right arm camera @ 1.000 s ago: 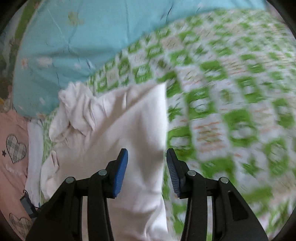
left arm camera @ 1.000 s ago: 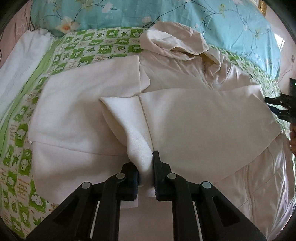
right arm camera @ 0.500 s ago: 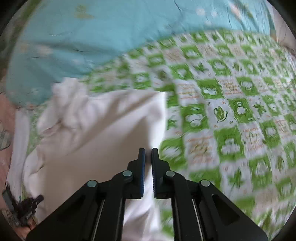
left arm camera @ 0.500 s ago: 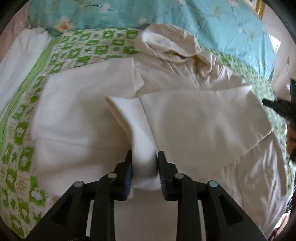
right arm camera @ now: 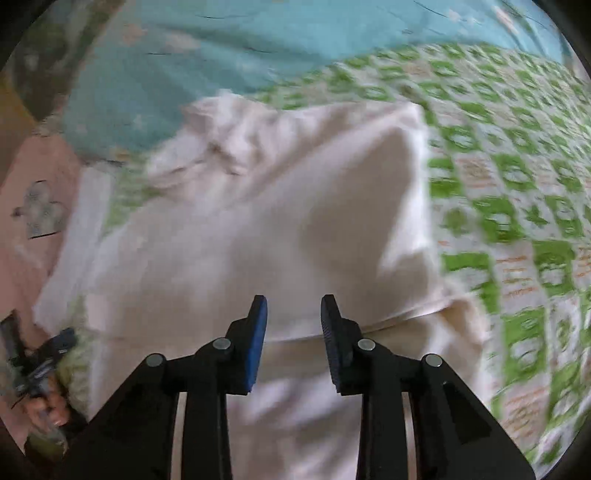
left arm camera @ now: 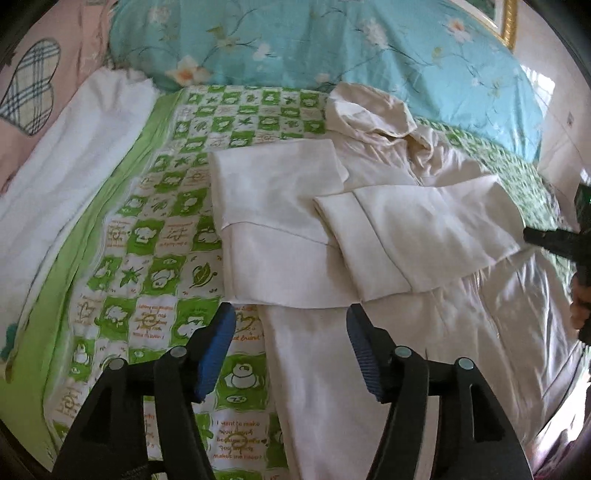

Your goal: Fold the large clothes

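Observation:
A cream hooded garment lies flat on the green checked bedspread, hood toward the pillows. Both sleeves are folded across its chest, and the right one's cuff overlaps the left. My left gripper hovers over the garment's lower body, its jaws opening with nothing between them. In the blurred right wrist view my right gripper hangs above the garment near its hem seam; its jaws are also opening and hold nothing. Its black tip shows at the right edge of the left wrist view.
A turquoise floral quilt lies behind the hood. A white folded blanket and a pink cloth with a checked heart patch are at the left. A gold picture frame is at the top right. A hand holds the other gripper.
My left gripper let go of the sleeve cuff, opened and drew back; the sleeve now lies flat. My right gripper shut, then reopened, and moved over the garment.

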A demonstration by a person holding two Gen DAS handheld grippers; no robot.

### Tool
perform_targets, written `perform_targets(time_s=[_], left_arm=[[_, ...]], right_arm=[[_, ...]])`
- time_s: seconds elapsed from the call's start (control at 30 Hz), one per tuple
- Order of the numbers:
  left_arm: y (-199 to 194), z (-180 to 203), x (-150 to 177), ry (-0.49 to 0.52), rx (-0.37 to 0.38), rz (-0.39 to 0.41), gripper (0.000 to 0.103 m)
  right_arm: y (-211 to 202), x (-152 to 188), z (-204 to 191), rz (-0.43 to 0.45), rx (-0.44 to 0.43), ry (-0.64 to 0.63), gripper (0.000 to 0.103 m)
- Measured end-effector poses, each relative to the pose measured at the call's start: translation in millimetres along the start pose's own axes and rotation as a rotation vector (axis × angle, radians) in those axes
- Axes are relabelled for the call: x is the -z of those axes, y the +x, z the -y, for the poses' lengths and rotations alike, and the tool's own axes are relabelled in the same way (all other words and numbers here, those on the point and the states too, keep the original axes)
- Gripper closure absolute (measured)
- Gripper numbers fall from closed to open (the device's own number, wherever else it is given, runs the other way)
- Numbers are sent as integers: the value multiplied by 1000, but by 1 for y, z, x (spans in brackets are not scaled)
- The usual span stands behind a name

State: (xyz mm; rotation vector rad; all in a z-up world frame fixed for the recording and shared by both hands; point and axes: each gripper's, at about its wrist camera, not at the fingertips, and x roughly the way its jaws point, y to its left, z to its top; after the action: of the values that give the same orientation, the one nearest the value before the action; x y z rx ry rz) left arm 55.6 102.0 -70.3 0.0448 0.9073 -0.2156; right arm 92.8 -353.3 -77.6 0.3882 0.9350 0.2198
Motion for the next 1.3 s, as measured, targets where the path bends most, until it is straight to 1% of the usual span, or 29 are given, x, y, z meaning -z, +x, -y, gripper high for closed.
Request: perform_targets(time_s=[0.07, 0.1, 0.13, 0.17, 0.2, 0.23, 0.27, 0.3, 0.37, 0.4, 0.43, 0.47, 0.5, 0.53, 0.57, 0.6, 0.63, 0.67, 0.77, 0.9, 1.03, 1.07, 1.13, 1.2, 1.3], left_arm=[[6, 12, -1, 63, -21, -2, 37], [12, 21, -2, 110, -37, -6, 37], [18, 27, -2, 139, -55, -13, 33], [29, 32, -3, 152, -89, -50, 28], [37, 30, -4, 129, -112, -80, 28], [42, 22, -5, 65, -128, -101, 28], [43, 14, -6, 12, -126, -104, 28], [39, -4, -5, -103, -114, -93, 28], [28, -32, -1, -267, -67, -51, 27], [24, -43, 1, -325, -41, -37, 27], [25, -55, 2, -388, 10, -34, 27], [28, -60, 2, -411, 47, -45, 28], [35, -65, -1, -439, 106, -65, 29], [39, -65, -2, -445, 127, -70, 34], [44, -62, -6, -432, 162, -76, 48], [47, -58, -8, -413, 176, -85, 57], [51, -53, -11, -388, 180, -99, 80], [54, -49, -14, -363, 186, -103, 96], [44, -42, -19, -312, 166, -53, 100], [11, -41, -31, -297, 188, 48, 100], [-18, -42, -49, -329, 267, 138, 101], [-26, -37, -58, -331, 294, 169, 101], [-40, -27, -71, -316, 322, 220, 101], [-49, -8, -87, -275, 354, 263, 101], [-48, 24, -106, -236, 411, 282, 101]], right_arm=[[-3, 6, -17, -8, -43, -23, 71], [-2, 11, -28, -15, -63, -35, 70], [0, 14, -36, -20, -77, -38, 70], [3, 18, -44, -27, -87, -43, 70], [4, 23, -50, -36, -96, -46, 70], [7, 26, -55, -46, -102, -48, 70], [9, 28, -59, -56, -107, -52, 70], [9, 31, -63, -67, -115, -58, 70], [11, 39, -72, -80, -133, -70, 70], [12, 43, -76, -87, -137, -78, 70], [19, 43, -79, -93, -137, -82, 70], [23, 43, -83, -101, -141, -85, 70], [26, 44, -86, -110, -148, -88, 70], [31, 44, -89, -119, -152, -91, 70], [33, 45, -91, -125, -154, -92, 70], [36, 45, -94, -132, -158, -89, 70], [38, 45, -95, -133, -166, -86, 70], [38, 45, -97, -131, -177, -84, 70], [35, 45, -101, -126, -185, -93, 70], [30, 46, -97, -117, -179, -89, 70], [25, 45, -93, -103, -191, -64, 70], [23, 45, -93, -99, -198, -62, 70], [19, 45, -94, -88, -207, -63, 70], [13, 44, -92, -77, -216, -60, 70], [5, 43, -87, -59, -217, -51, 70]])
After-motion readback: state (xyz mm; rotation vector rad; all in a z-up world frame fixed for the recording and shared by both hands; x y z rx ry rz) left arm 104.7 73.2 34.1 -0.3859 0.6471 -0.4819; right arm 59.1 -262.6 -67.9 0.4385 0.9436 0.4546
